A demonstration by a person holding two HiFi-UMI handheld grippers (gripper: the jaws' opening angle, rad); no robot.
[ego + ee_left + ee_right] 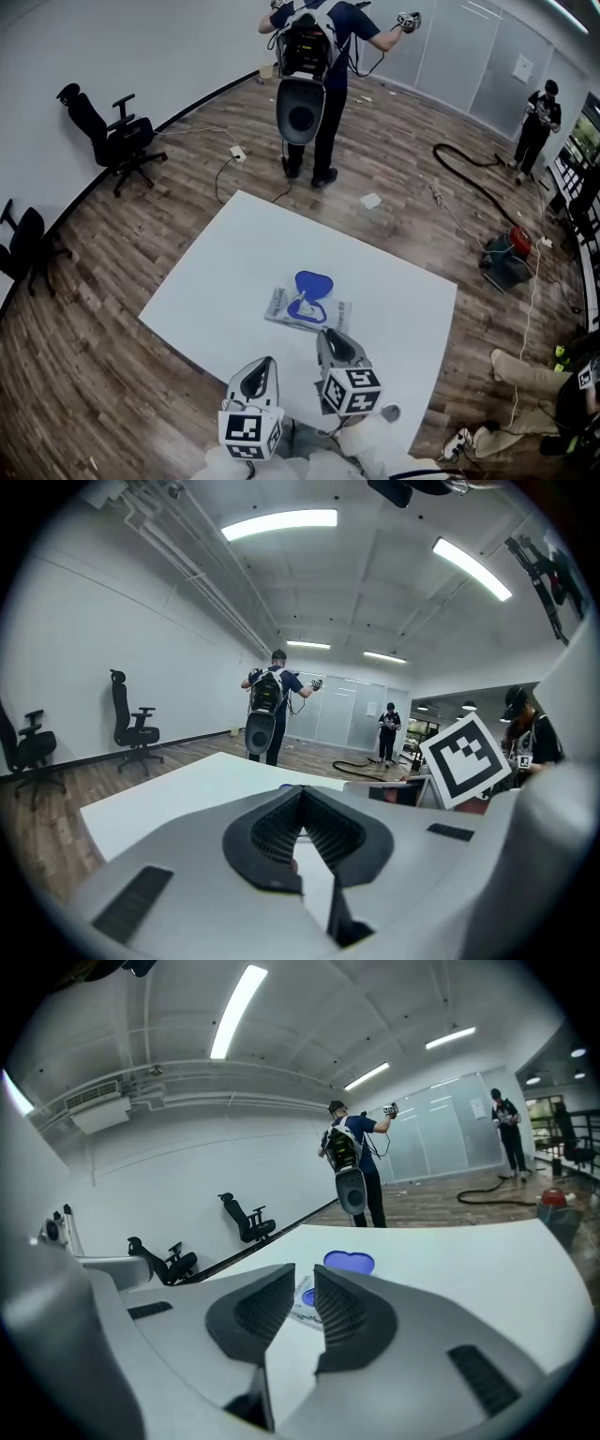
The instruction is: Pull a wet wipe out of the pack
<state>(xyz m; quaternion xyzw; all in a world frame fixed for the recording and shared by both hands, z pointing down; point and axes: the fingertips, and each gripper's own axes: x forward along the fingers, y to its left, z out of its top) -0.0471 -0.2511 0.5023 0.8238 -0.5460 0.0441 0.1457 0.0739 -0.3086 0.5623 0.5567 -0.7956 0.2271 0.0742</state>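
Closest to us are our two grippers, low over the near edge of the white table (234, 262). The left gripper (266, 360) has its jaws pressed together at the tips, with nothing between them. In the left gripper view, the left gripper (302, 791) looks out over the bare table top. The right gripper (325, 334) sits a bit further out, with its jaws a little way apart and nothing in the gap. The wet wipe pack (302, 312) lies flat near the middle of the table, just past the right gripper's tips and in line with them. It lies further from the left gripper, ahead of it and to its right. Neither gripper holds the pack. In the right gripper view we look through the narrow gap of the right gripper (305, 1274) and see the pack (306, 1297) lying right there. The pack's blue lid (314, 282) is flipped open on its far side. Past the table, on the wood floor, a person with a backpack (314, 56) stands facing away from us. A black chair (112, 131) stands by the wall on the left.
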